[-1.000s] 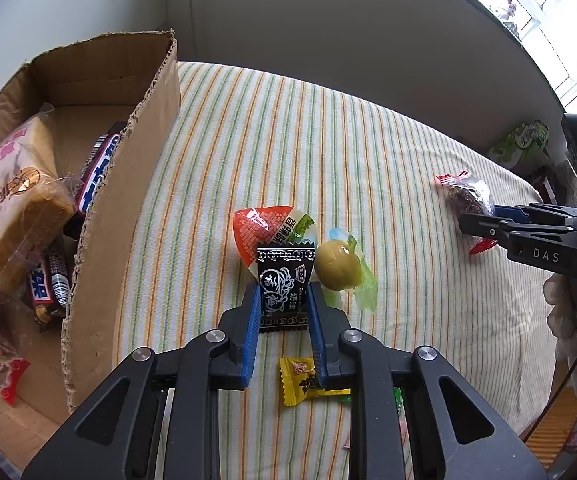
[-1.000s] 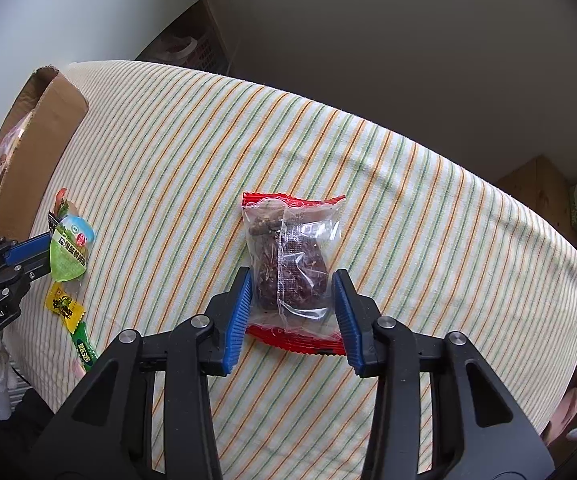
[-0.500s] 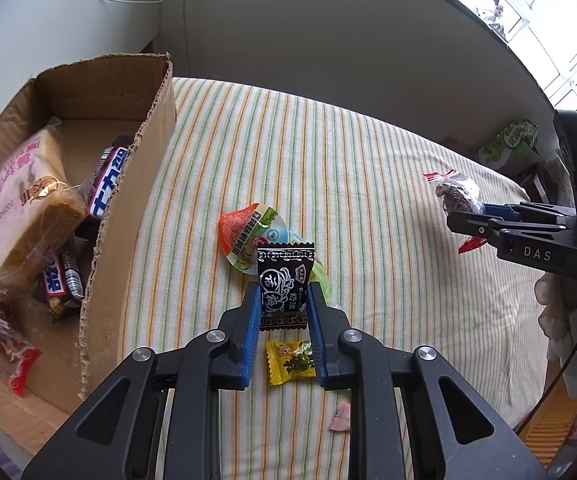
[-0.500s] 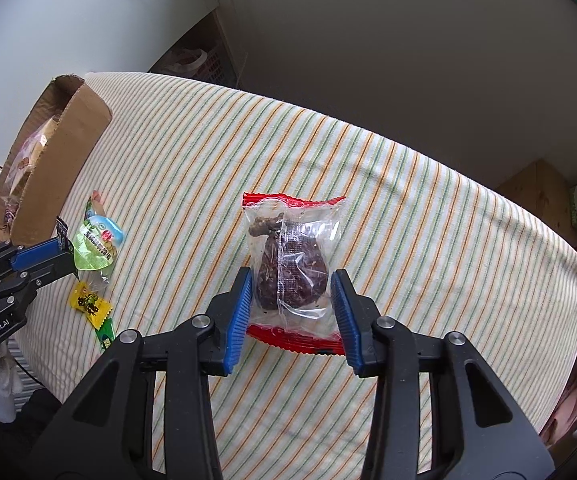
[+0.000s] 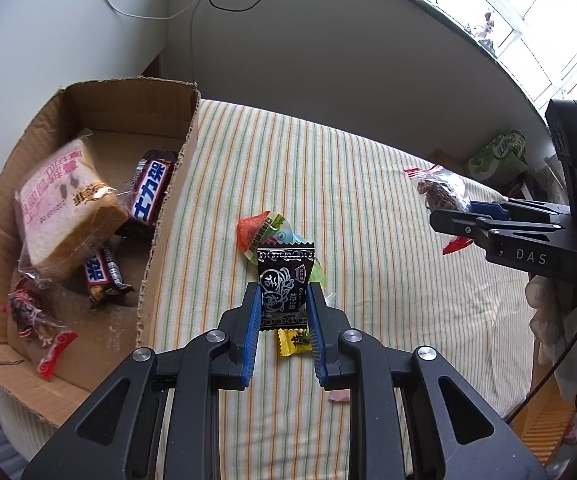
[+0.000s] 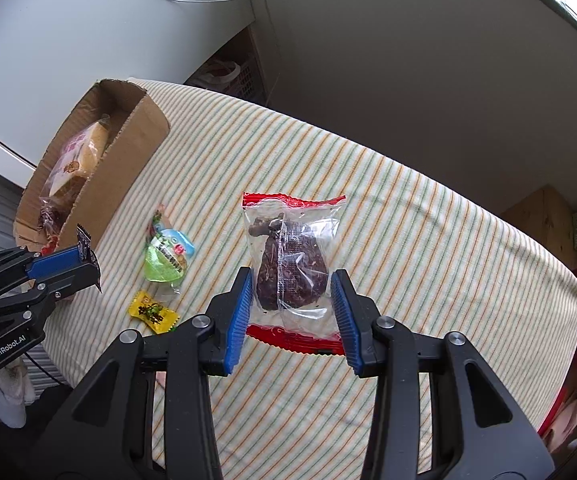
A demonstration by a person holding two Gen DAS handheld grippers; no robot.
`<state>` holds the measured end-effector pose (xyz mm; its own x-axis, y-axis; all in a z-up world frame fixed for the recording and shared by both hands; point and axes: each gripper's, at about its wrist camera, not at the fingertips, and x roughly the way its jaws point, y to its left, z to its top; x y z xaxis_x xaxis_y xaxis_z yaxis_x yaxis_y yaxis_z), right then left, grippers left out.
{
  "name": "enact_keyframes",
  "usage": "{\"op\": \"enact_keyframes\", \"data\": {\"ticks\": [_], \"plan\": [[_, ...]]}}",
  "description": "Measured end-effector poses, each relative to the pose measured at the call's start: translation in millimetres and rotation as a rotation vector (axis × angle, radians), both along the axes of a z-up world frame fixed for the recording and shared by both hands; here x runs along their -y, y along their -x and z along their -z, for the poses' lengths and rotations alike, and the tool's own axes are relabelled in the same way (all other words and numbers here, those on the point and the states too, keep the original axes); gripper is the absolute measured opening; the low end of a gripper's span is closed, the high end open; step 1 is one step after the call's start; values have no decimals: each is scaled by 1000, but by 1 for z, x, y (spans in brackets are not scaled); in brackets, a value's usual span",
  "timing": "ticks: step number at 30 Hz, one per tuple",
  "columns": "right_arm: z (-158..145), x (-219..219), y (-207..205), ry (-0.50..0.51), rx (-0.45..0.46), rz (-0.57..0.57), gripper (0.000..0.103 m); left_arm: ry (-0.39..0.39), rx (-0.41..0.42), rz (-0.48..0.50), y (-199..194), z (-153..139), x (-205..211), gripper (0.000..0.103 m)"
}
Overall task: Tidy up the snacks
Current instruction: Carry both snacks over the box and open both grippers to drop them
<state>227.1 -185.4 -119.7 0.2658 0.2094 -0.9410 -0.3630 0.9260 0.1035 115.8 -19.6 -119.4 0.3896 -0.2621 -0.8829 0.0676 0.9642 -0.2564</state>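
My left gripper (image 5: 282, 300) is shut on a black candy packet (image 5: 284, 284) and holds it above the striped tablecloth, right of the cardboard box (image 5: 168, 216). My right gripper (image 6: 293, 292) is shut on a clear, red-edged packet of dark dried fruit (image 6: 290, 264), held above the table; it also shows in the left wrist view (image 5: 438, 196). The box (image 6: 128, 156) holds a bread packet (image 5: 64, 208), chocolate bars (image 5: 150, 196) and a red-edged packet (image 5: 34, 324). On the cloth lie a green and orange jelly cup (image 6: 166, 258) and a yellow candy (image 6: 152, 312).
The striped tablecloth (image 5: 328, 176) covers the table, with the box at its left end. A wall with cables runs behind. A green packet (image 5: 496, 156) and a cardboard box (image 6: 540, 220) sit beyond the table's right side. A small pink scrap (image 5: 338, 396) lies near the front edge.
Both grippers have risen and drawn back with their packets; the table looks farther away. More of the box's inside shows in the left wrist view.
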Motion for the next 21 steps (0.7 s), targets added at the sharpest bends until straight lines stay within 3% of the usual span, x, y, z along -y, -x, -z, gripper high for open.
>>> {"op": "enact_keyframes", "data": {"ticks": [21], "plan": [[-31,-119,-10,-13,37,-173,42,-1,34,-117,32,-15,-79,21]]}}
